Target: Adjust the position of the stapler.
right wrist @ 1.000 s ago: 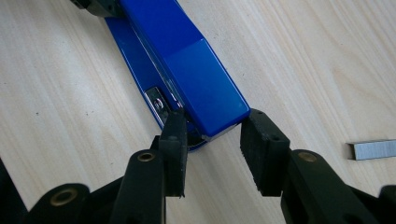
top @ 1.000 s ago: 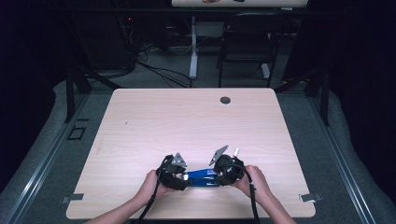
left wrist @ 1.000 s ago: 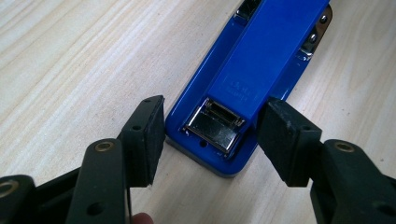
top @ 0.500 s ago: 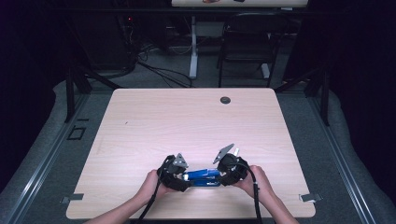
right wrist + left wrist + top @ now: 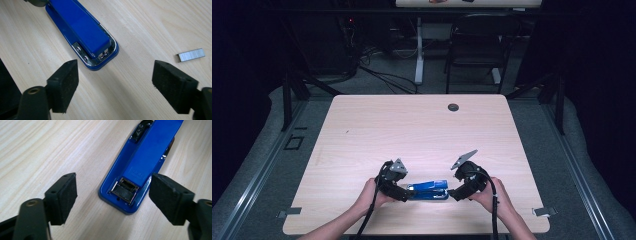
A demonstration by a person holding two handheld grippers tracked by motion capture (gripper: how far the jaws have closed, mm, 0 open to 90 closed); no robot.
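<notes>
- The wooden table is mostly bare, and the work is done at its near edge.
- A blue stapler is laid flat on it, between the two tools, its ends just ahead of their open jaws.
- The left gripper is spread wide and nothing is pinched; the stapler's back end lies between its jaws.
- The right gripper is spread wide too, just short of the front end.
- A small strip of staples is seen beside the right gripper.
- A good grab is likely made if the stapler is kept centered before the jaws are closed.
</notes>
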